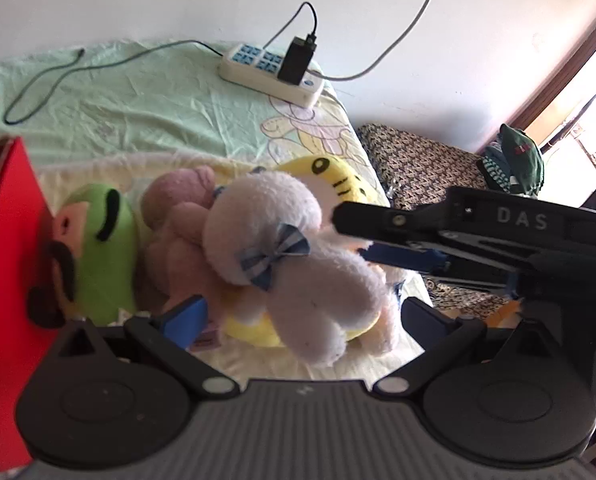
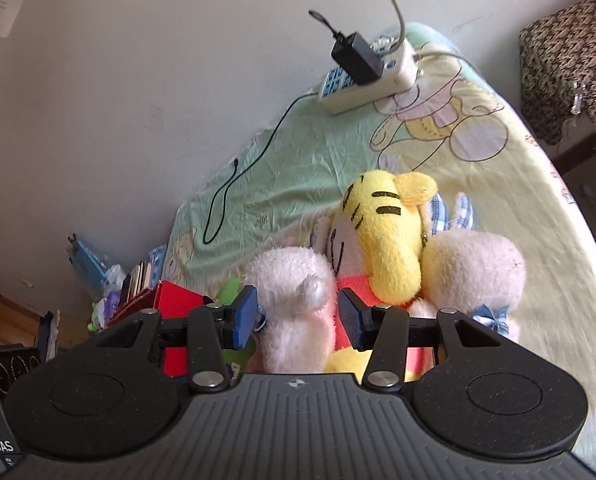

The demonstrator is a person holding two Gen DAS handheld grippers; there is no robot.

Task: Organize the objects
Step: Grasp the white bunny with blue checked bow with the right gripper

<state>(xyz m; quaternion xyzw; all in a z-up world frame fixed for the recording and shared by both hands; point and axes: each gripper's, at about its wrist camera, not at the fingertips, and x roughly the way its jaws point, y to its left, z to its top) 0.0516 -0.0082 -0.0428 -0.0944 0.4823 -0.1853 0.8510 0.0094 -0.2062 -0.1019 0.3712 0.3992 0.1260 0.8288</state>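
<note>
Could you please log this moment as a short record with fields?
surface: bed sheet
toys: white plush on top of a yellow tiger plush, beside a pink plush and a green plush
container: red box, left of the pile
left gripper: jaws open around the pile
right gripper: jaws around a white plush limb
background: power strip

Left claw (image 1: 298, 316) jaws wide apart; right claw (image 2: 298, 320) jaws parted
</note>
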